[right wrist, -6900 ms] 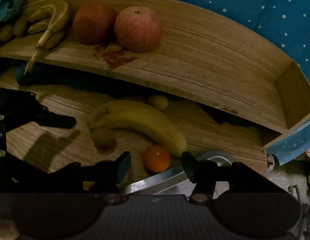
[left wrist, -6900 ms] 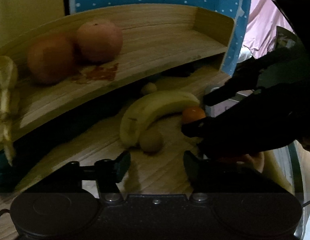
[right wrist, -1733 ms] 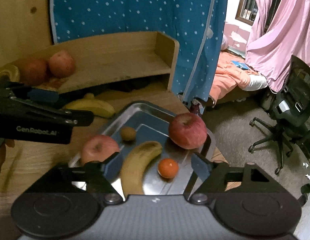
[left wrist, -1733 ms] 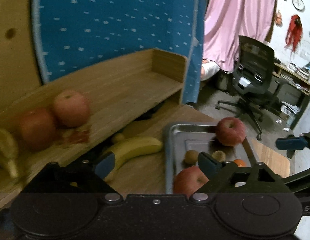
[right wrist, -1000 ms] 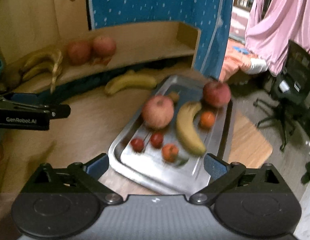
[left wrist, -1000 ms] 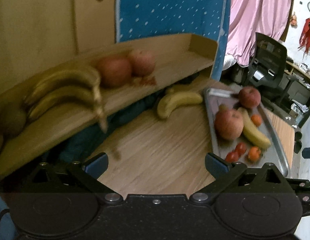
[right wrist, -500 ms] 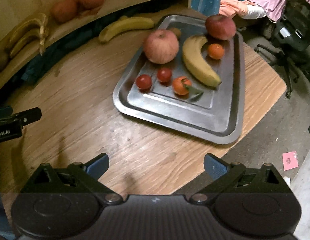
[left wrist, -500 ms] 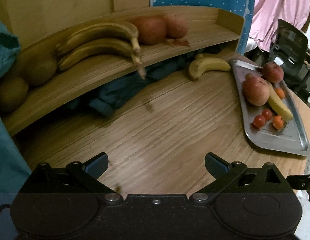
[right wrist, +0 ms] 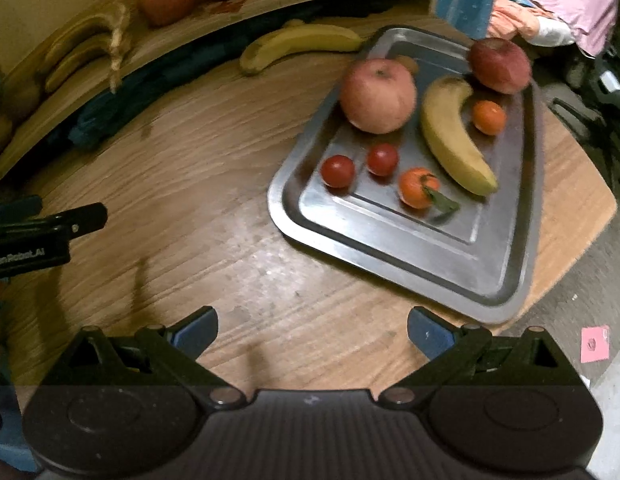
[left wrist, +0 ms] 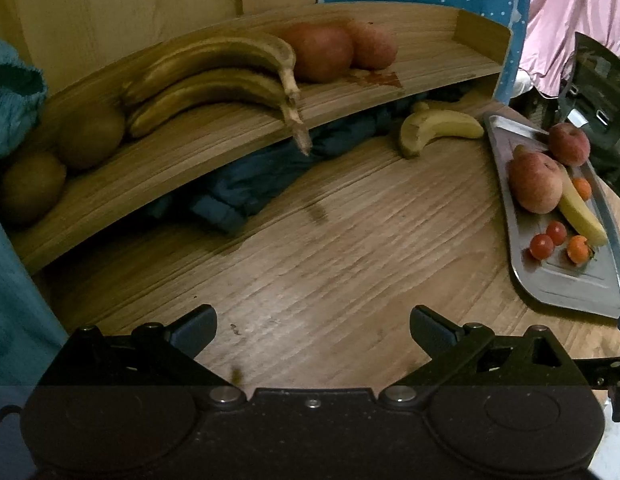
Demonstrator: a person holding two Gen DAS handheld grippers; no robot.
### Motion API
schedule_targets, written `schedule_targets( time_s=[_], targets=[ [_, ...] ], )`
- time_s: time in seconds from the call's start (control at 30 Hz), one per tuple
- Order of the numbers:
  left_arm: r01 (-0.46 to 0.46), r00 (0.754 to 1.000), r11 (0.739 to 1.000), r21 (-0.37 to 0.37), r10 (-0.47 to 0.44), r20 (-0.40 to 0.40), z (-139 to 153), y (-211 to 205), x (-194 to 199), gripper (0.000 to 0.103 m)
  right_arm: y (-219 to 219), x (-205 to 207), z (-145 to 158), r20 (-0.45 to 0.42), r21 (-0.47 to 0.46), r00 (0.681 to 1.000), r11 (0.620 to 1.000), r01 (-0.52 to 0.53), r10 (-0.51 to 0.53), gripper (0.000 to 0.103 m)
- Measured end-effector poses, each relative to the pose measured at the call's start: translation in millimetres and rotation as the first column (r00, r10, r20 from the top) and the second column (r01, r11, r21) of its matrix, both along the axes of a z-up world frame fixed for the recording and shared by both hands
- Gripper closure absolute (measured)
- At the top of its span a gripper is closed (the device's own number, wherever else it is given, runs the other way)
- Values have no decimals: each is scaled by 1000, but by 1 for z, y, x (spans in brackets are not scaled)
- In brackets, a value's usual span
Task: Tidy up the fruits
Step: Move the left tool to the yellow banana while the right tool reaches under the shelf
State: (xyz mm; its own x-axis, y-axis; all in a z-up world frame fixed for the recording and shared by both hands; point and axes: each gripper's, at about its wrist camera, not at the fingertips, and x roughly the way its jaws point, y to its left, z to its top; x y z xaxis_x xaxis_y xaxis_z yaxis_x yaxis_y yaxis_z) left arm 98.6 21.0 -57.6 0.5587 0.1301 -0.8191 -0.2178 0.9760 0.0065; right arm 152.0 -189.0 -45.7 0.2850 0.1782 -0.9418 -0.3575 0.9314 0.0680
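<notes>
**Both tongs wide open, empty**

Left gripper [left wrist: 313, 330] and right gripper [right wrist: 312, 330] hover over the table [right wrist: 213, 184], holding nothing. On the tray [right wrist: 450, 256]: apple [right wrist: 377, 95] heavy, slick, grip across its middle; banana [right wrist: 450, 136] bruises, hold mid-body; tomatoes [right wrist: 338, 171] fragile, squeeze lightly.

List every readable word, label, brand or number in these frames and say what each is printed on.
"GenRobot.AI": white lettering on the side of the left gripper, seen in the right wrist view; slightly blurred but legible.

No other text: the fruit, metal tray and pink paper scrap on the floor show nothing readable.
</notes>
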Motion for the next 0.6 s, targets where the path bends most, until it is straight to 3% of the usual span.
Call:
schedule_targets(
  time_s=[0.23,0.6],
  targets=[
    [-32,999,999,5,32,-23,-3,2,9,1,15,16,2,-13,21,995,995,-96,96,0],
    [-20,1000,1000,-13,20,-3,-2,-19,56,1,20,53,27,116,44,968,973,-228,222,0]
  ],
)
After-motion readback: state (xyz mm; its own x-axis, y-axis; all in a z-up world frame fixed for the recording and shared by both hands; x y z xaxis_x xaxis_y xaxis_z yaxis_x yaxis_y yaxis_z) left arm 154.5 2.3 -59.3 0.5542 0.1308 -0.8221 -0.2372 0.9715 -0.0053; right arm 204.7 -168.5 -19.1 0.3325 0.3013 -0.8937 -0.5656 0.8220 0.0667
